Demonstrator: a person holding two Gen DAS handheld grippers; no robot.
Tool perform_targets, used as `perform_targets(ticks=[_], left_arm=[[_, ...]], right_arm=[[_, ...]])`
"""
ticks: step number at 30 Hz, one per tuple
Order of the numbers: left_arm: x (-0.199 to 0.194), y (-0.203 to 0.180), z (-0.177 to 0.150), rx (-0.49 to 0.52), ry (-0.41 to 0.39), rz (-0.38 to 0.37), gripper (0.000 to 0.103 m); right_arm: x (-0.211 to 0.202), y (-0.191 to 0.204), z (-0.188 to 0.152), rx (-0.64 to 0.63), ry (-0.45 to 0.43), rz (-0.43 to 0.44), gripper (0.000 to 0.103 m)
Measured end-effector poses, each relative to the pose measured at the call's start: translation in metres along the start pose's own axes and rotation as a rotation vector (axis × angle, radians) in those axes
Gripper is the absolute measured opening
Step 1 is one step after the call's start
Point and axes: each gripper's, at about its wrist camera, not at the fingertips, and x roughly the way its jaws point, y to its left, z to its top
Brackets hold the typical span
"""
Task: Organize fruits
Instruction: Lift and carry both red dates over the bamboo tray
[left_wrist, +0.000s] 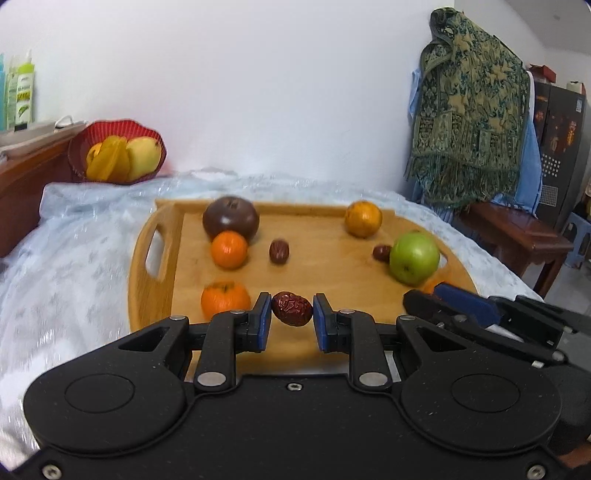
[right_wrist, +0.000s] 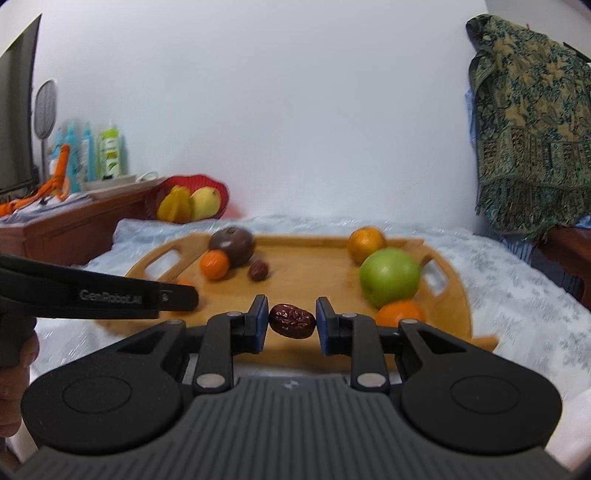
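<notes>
While both claws are hovering over the near edge of the tray (left_wrist: 155, 280), you are pinching a wrinkled red date in each. Your left claw (left_wrist: 292, 314) is closed down on its date (left_wrist: 292, 308), blue pads touching both ends; your right claw (right_wrist: 291, 320) is gripping its own date (right_wrist: 291, 320) the same way. Ahead of the left claw, a tangerine (left_wrist: 225, 300) is sitting just beside the left pad, and the right claw's body is reaching in from the right, near the apple (left_wrist: 414, 257). On the tray two more dates (left_wrist: 279, 251), two oranges (left_wrist: 229, 249) and a dark purple fruit (left_wrist: 230, 217) are lying apart. Beyond it, the red basket (left_wrist: 122, 127) is holding yellow fruit (left_wrist: 142, 157).
</notes>
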Motion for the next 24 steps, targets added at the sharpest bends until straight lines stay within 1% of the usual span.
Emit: perform_targets(ticks=[5,7,12,17,24], left_arm=[[0.015,0.001,0.019,-0.006,-0.011,-0.005,0.023],[0.025,0.001,0.026,-0.016,-0.006,-0.014,0.023],[0.051,-0.002,0.038,-0.021,-0.003,-0.006,0.023],[0.072,-0.005,0.040,-0.021,0.021,0.002,0.023],[0.084,-0.004,0.034,-0.018,0.060,0.009,0.023]], right_arm=[[0.017,-0.013,0.018,-0.015,-0.008,0.006,0.032],[0.026,-0.016,0.023,-0.025,-0.002,0.006,0.032],[0.050,-0.022,0.036,-0.037,0.012,0.022,0.032],[0.070,-0.024,0.044,-0.058,0.033,0.036,0.032],[0.088,-0.028,0.047,-0.040,0.082,0.046,0.032]])
